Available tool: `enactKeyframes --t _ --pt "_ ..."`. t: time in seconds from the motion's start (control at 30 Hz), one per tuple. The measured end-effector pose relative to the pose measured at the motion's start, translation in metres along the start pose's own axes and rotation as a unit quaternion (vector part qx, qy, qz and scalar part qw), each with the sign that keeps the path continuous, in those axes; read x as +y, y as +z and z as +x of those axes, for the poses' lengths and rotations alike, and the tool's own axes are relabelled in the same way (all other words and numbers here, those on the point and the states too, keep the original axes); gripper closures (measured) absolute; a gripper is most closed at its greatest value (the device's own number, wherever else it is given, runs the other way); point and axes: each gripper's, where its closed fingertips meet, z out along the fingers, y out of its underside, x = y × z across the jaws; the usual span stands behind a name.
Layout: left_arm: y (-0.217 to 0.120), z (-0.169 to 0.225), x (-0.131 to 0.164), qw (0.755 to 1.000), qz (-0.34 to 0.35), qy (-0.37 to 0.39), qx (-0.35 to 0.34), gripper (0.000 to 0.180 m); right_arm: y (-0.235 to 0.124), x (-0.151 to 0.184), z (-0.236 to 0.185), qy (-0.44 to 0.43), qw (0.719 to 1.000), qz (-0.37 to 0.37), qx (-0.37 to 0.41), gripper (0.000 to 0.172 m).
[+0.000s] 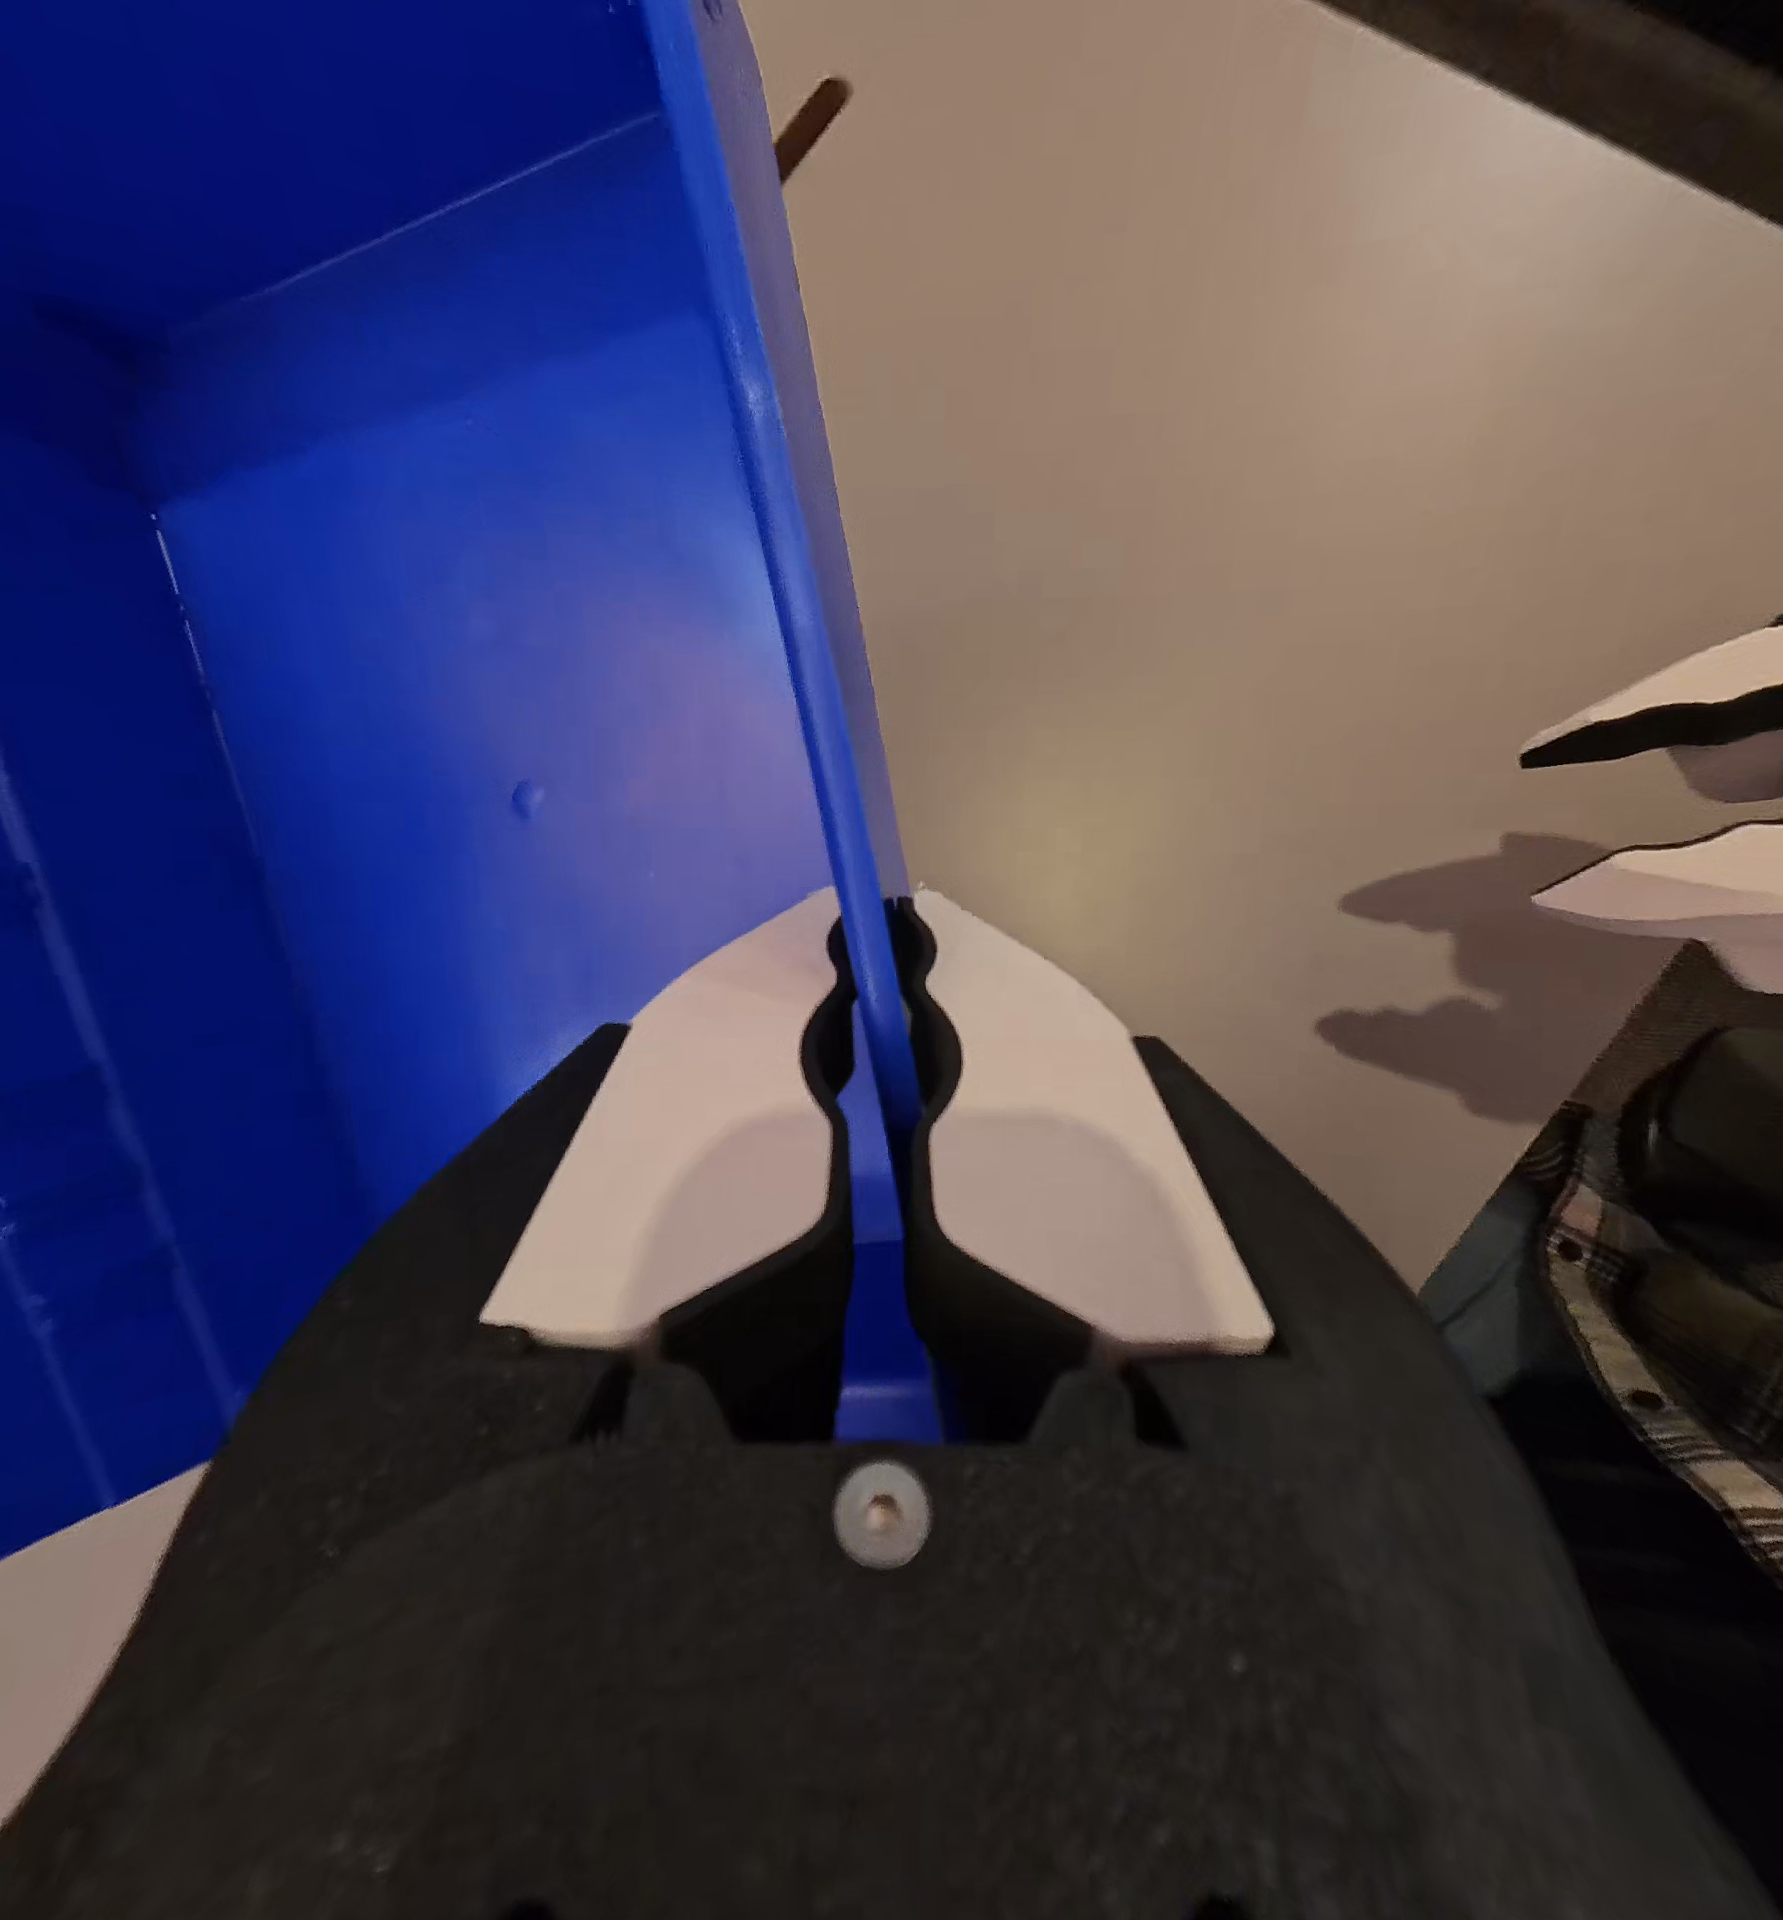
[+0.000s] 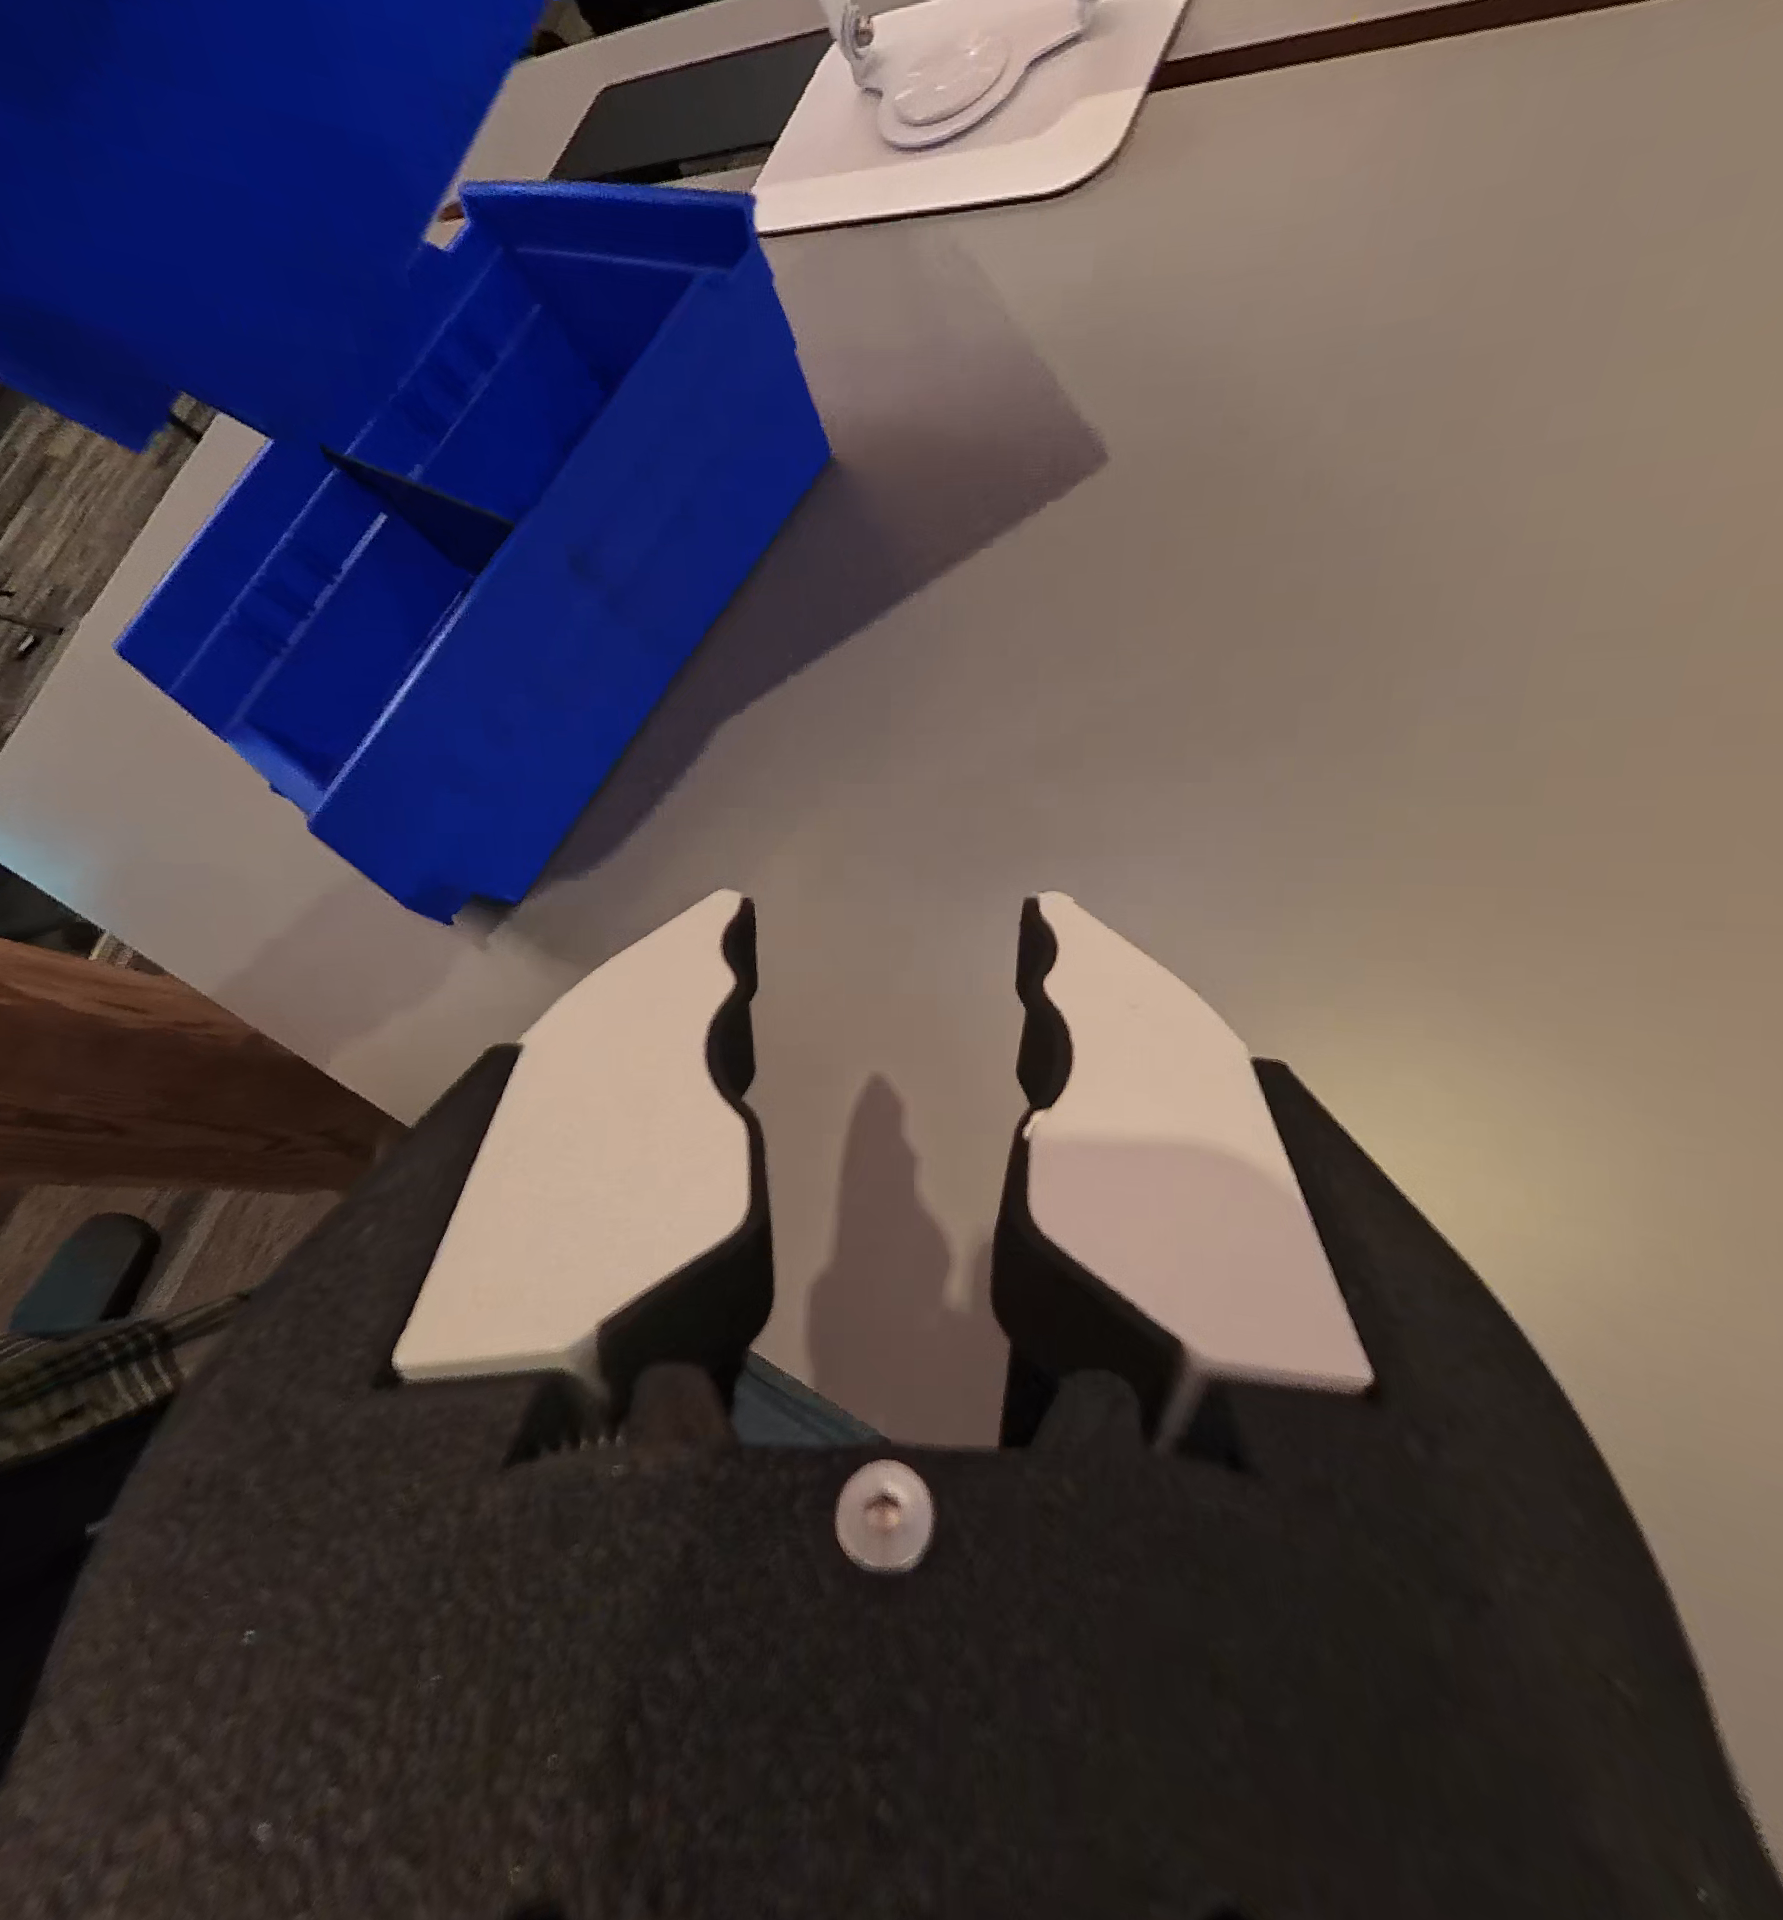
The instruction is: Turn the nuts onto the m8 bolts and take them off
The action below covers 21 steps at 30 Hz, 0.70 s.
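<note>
My left gripper [image 1: 882, 914] is shut on the thin side wall [image 1: 752, 416] of a blue plastic bin [image 1: 451, 623]; both pads press on the wall. The part of the bin's inside that shows holds nothing. My right gripper [image 2: 887, 914] is open and empty above the grey table [image 2: 1386, 623]; it also shows at the right edge of the left wrist view [image 1: 1697, 821]. In the right wrist view, a blue bin [image 2: 575, 582] with a dark divider stands on the table ahead to the left. A second blue bin [image 2: 191, 187] fills the top left corner. No nut or bolt shows clearly.
A white pad [image 2: 1074, 135] with a clear object on it lies at the table's far edge. A person's plaid sleeve [image 1: 1697, 1351] is at the lower right of the left wrist view. A wooden surface [image 2: 87, 1070] lies beyond the table's left edge. My hands' fingertips stand some 20 centimetres from each other.
</note>
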Motion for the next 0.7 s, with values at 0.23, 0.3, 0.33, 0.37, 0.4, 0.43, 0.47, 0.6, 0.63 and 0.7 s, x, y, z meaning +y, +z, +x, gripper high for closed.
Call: enactKeyframes --t 0.23,0.3,0.33,0.37,0.4,0.43,0.47,0.6,0.63,0.7 --pt "0.034 0.059 -0.008 0.998 -0.005 0.037 0.051 0.175 -0.028 0.0 0.025 0.021 0.999 0.018 0.033 0.123" --pt "0.046 0.073 -0.005 0.997 -0.014 0.047 0.058 0.175 -0.035 0.001 0.034 0.026 0.998 0.024 0.046 0.123" --pt "0.053 0.08 -0.002 0.997 -0.019 0.052 0.062 0.175 -0.039 0.001 0.038 0.03 0.998 0.027 0.051 0.123" --pt "0.059 0.085 0.001 0.996 -0.025 0.057 0.063 0.175 -0.042 0.002 0.041 0.035 0.997 0.028 0.055 0.123" --pt "0.065 0.089 0.004 0.996 -0.035 0.065 0.059 0.176 -0.044 0.003 0.045 0.039 0.997 0.03 0.059 0.123" --pt "0.071 0.091 0.007 0.995 -0.04 0.073 0.052 0.176 -0.047 0.003 0.048 0.042 0.997 0.03 0.064 0.123" --pt "0.076 0.094 0.009 0.995 -0.048 0.079 0.045 0.176 -0.049 0.004 0.05 0.044 0.996 0.029 0.067 0.123" --pt "0.082 0.107 0.003 0.993 -0.057 0.095 0.044 0.176 -0.06 0.0 0.057 0.049 0.995 0.044 0.074 0.123" --pt "0.083 0.111 0.0 0.992 -0.054 0.101 0.044 0.176 -0.063 -0.001 0.058 0.05 0.995 0.048 0.075 0.123" --pt "0.085 0.12 -0.005 0.992 -0.05 0.107 0.051 0.176 -0.066 -0.002 0.059 0.051 0.995 0.05 0.076 0.123"
